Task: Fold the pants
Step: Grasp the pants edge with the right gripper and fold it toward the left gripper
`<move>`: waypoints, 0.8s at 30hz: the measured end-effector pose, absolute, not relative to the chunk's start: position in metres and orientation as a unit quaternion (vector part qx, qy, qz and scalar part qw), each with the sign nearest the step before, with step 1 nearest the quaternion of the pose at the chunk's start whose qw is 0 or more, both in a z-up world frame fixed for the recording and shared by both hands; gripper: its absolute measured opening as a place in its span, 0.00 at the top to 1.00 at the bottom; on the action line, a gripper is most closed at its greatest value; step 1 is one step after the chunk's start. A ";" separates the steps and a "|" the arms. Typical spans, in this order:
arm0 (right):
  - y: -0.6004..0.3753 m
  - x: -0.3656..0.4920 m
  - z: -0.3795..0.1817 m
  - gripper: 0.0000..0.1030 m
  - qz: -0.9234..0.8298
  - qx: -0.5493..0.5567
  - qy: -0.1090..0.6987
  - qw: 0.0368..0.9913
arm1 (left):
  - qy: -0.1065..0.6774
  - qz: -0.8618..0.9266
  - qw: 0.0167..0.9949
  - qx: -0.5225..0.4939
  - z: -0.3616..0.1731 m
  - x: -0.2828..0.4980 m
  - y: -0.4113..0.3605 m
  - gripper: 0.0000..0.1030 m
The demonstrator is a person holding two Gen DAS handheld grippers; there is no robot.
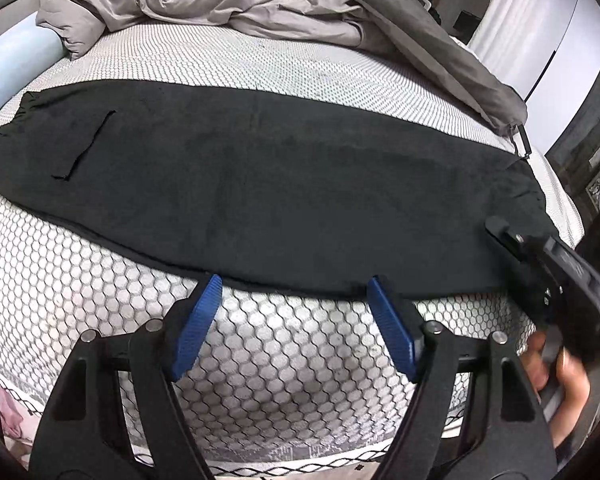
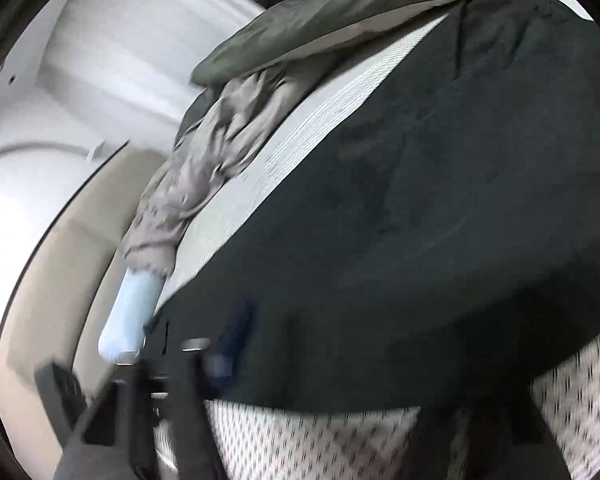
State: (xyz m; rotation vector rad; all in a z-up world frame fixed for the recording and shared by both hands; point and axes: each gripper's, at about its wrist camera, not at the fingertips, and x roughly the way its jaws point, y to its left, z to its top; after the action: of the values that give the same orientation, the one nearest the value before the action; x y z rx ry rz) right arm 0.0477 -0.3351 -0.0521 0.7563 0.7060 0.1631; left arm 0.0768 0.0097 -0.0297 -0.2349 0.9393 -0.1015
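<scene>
Pants (image 1: 284,184) lie flat on the mattress (image 1: 280,356). Left gripper (image 1: 294,286) is spread wide, fingertips at the near hem, grasping nothing. Right gripper (image 1: 540,268) state cannot be determined due to blur.

The right wrist view is smeared with motion blur: the right gripper (image 2: 236,344) shows one dim blue finger over the black pants (image 2: 400,240), its other finger lost in the blur, so the jaw gap can't be read. In the left wrist view, the right gripper (image 1: 540,264) is cut by the frame edge, fingers hidden. The pale blue roll (image 1: 16,60) runs off-frame.
</scene>
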 end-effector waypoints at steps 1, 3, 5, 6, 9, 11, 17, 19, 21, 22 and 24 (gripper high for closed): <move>-0.338 0.049 -0.052 0.80 0.080 0.365 0.330 0.867 | 0.456 -0.052 0.881 -0.115 -0.031 0.075 0.007 0.28; -0.340 0.044 -0.047 0.83 0.089 0.361 0.310 0.875 | 0.471 -0.066 0.870 -0.131 -0.034 0.073 0.001 0.28; -0.338 0.039 -0.047 0.84 0.086 0.356 0.303 0.880 | 0.478 -0.079 0.864 -0.140 -0.035 0.070 -0.005 0.28; -0.338 0.036 -0.048 0.84 0.085 0.358 0.302 0.879 | 0.478 -0.085 0.862 -0.145 -0.035 0.069 -0.008 0.28; -0.343 0.036 -0.049 0.84 0.086 0.355 0.300 0.881 | 0.486 -0.102 0.851 -0.170 -0.036 0.069 -0.017 0.28; -0.342 0.033 -0.048 0.84 0.090 0.351 0.298 0.883 | 0.491 -0.108 0.845 -0.184 -0.038 0.070 -0.021 0.28; -0.345 0.023 -0.050 0.84 0.091 0.352 0.303 0.881 | 0.498 -0.106 0.833 -0.218 -0.044 0.081 -0.032 0.28; -0.346 0.020 -0.053 0.84 0.090 0.351 0.308 0.880 | 0.497 -0.103 0.832 -0.225 -0.045 0.086 -0.035 0.29; -0.346 0.020 -0.054 0.84 0.089 0.346 0.311 0.881 | 0.498 -0.100 0.831 -0.226 -0.047 0.092 -0.041 0.29; -0.345 0.021 -0.055 0.84 0.089 0.343 0.313 0.881 | 0.497 -0.099 0.832 -0.226 -0.047 0.094 -0.043 0.29; -0.346 0.021 -0.058 0.84 0.089 0.338 0.317 0.882 | 0.496 -0.097 0.833 -0.223 -0.048 0.099 -0.049 0.29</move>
State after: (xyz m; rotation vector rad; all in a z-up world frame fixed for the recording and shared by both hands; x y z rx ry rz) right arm 0.0208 -0.3458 -0.0580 0.7035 0.6609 0.1863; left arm 0.0989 -0.0491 -0.0478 -0.4735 1.0512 -0.2055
